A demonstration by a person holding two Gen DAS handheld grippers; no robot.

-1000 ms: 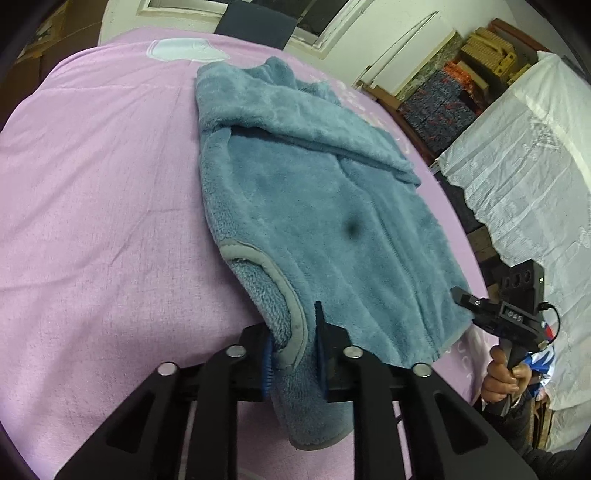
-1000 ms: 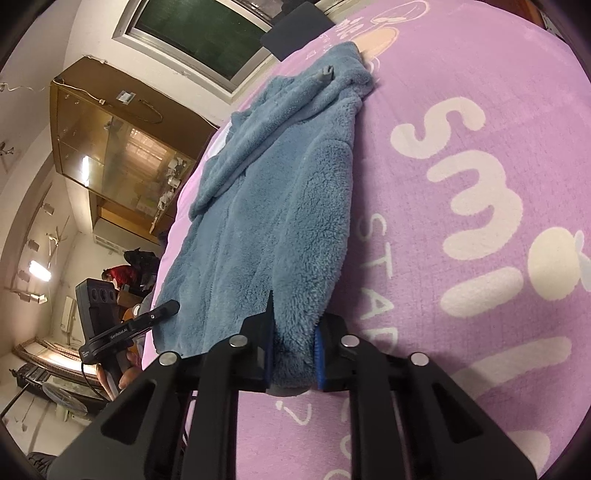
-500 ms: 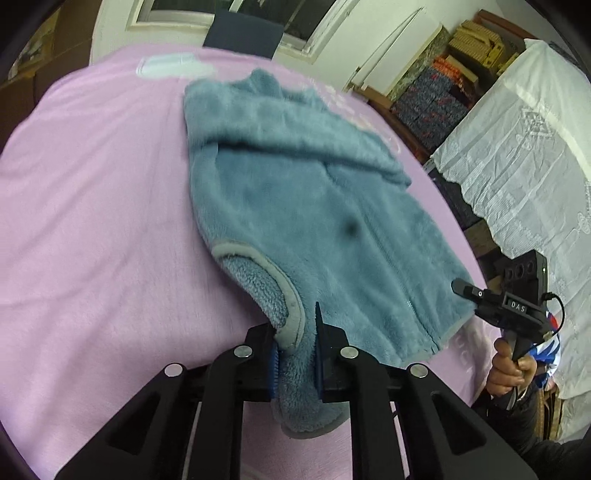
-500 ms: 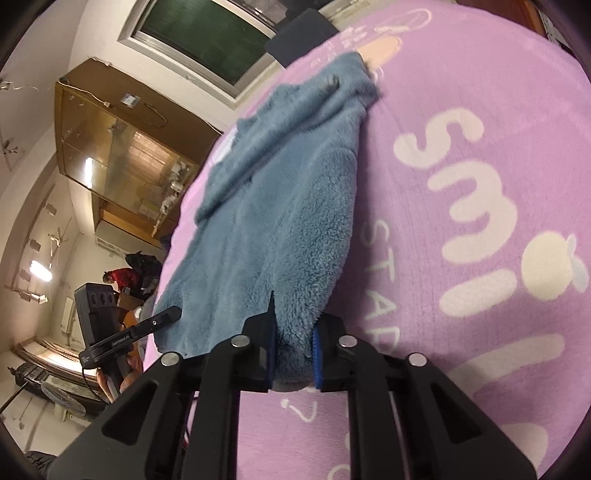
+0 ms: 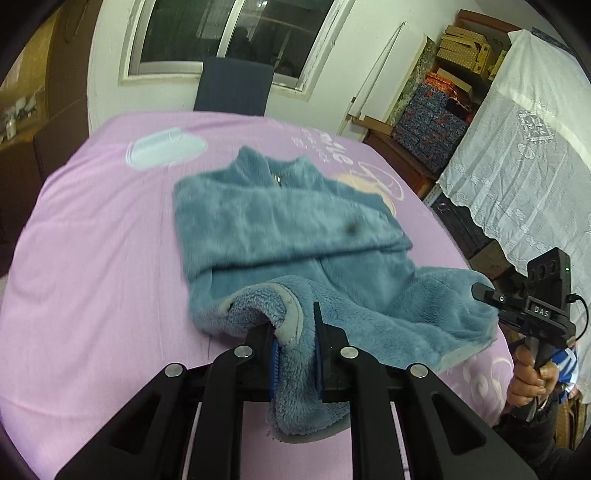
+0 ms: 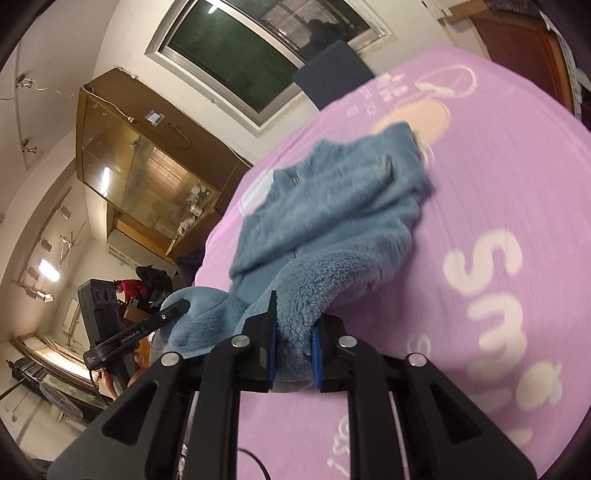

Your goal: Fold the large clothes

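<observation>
A blue fleece jacket (image 5: 288, 229) lies on the pink bedspread (image 5: 85, 258), its collar at the far end. My left gripper (image 5: 295, 332) is shut on the near hem corner by its grey trim and holds it above the bed. The right gripper (image 6: 291, 332) is shut on the other near corner of the jacket (image 6: 332, 221), also lifted. The near half of the jacket hangs raised between the two grippers. In the left wrist view the right gripper (image 5: 484, 295) shows at the right, gripped by a hand (image 5: 528, 376). The left gripper (image 6: 181, 306) shows at the left of the right wrist view.
A dark chair (image 5: 232, 88) stands at the bed's far end under a window (image 5: 229, 33). Stacked boxes (image 5: 436, 122) and a white lace cloth (image 5: 524, 166) line the right side. A glass-fronted cabinet (image 6: 136, 177) stands at the left in the right wrist view.
Both grippers have risen with the near hem, lifting the jacket's near half off the bed. Both sets of jaws have closed tighter on the fleece.
</observation>
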